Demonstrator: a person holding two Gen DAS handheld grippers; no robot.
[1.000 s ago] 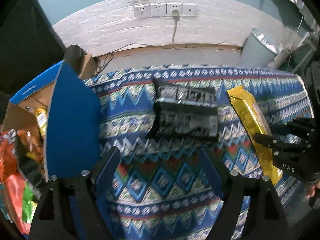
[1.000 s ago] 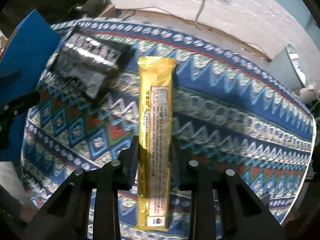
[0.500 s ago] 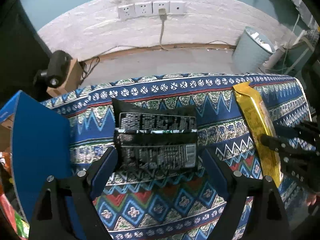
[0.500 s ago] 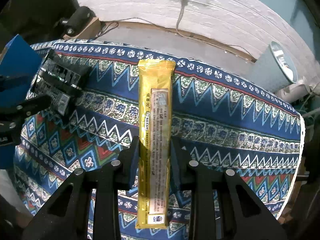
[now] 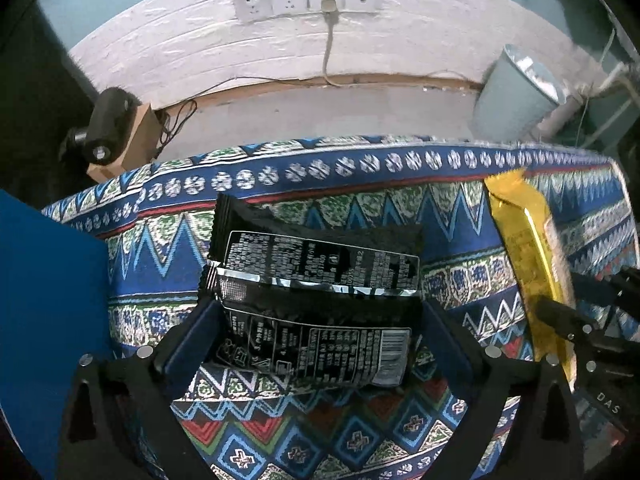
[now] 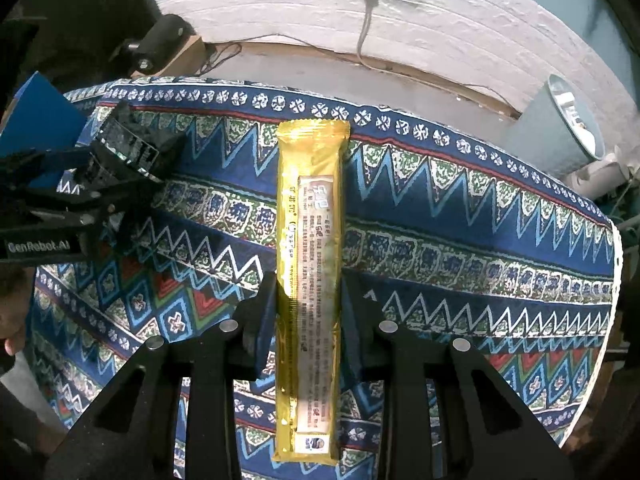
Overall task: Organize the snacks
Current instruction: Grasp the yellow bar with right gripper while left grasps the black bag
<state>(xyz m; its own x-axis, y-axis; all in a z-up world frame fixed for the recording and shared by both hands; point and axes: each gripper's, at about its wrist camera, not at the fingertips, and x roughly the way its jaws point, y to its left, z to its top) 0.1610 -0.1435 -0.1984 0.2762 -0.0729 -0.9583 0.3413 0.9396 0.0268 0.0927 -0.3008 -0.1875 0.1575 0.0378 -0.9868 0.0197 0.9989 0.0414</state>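
A long gold snack packet is clamped by the closed jaws of the right gripper at centre frame, above the patterned surface. At lower centre of the left wrist view, a black snack packet lies between the wide-open jaws of the left gripper; contact cannot be told. A blue box flap is seen at left.

A grey bin stands below wall sockets.

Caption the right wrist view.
Right gripper clamps a gold snack packet above the patterned tablecloth.
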